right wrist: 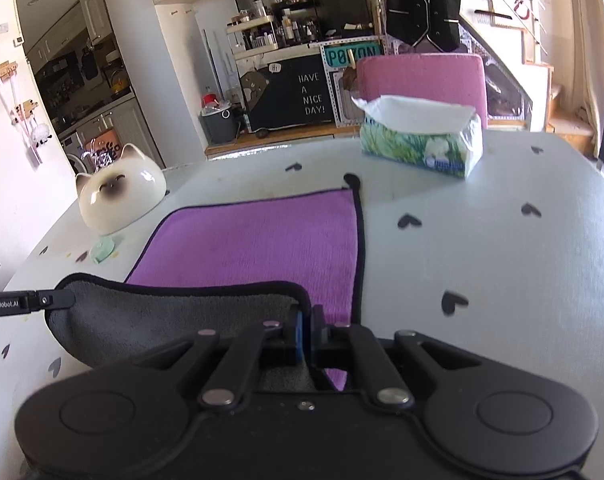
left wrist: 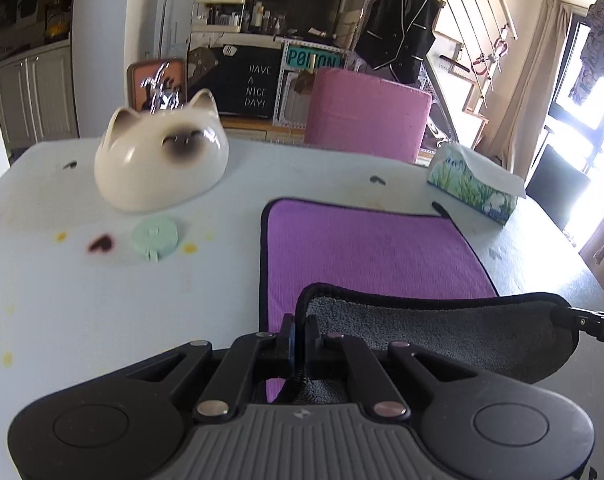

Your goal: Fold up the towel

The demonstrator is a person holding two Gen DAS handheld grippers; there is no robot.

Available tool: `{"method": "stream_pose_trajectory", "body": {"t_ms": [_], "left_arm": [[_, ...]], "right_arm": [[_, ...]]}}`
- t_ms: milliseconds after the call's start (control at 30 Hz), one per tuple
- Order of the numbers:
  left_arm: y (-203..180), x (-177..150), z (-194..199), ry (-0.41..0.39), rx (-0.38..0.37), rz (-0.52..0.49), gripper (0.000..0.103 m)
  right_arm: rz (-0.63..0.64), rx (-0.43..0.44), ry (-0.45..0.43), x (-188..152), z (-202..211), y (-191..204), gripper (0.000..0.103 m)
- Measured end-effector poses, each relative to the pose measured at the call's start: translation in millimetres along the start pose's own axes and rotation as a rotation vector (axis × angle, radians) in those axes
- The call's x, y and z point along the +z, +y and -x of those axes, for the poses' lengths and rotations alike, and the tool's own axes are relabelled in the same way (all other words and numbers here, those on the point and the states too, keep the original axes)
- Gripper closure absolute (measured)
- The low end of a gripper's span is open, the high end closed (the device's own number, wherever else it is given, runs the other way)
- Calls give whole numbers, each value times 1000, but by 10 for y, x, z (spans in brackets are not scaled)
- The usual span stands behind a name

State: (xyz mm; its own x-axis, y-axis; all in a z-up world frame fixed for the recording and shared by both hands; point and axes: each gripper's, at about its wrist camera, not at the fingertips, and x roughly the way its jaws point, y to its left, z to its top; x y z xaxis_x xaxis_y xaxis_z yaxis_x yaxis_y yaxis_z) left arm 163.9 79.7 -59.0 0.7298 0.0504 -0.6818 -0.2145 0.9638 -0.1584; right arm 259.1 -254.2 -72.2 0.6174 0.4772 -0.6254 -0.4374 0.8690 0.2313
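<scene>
A purple towel with a black hem and grey underside lies on the pale table; it also shows in the right wrist view. Its near edge is lifted off the table and turned over, grey side up, hanging between the two grippers. My left gripper is shut on the towel's near left corner. My right gripper is shut on the near right corner. Each gripper's tip shows at the edge of the other's view, the right gripper and the left gripper.
A white cat-shaped ceramic bowl stands left of the towel with a mint round disc before it. A tissue pack lies at the far right. A pink chair stands behind the table.
</scene>
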Motion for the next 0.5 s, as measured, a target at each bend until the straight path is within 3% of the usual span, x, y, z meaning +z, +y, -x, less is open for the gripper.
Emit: {"method": "stream_pose_trajectory", "body": {"t_ms": [500], "left_arm": [[49,463,-412,-10,8,-21,99]], "right_arm": [[14,-8,-43,503,-328,-34,99]]}}
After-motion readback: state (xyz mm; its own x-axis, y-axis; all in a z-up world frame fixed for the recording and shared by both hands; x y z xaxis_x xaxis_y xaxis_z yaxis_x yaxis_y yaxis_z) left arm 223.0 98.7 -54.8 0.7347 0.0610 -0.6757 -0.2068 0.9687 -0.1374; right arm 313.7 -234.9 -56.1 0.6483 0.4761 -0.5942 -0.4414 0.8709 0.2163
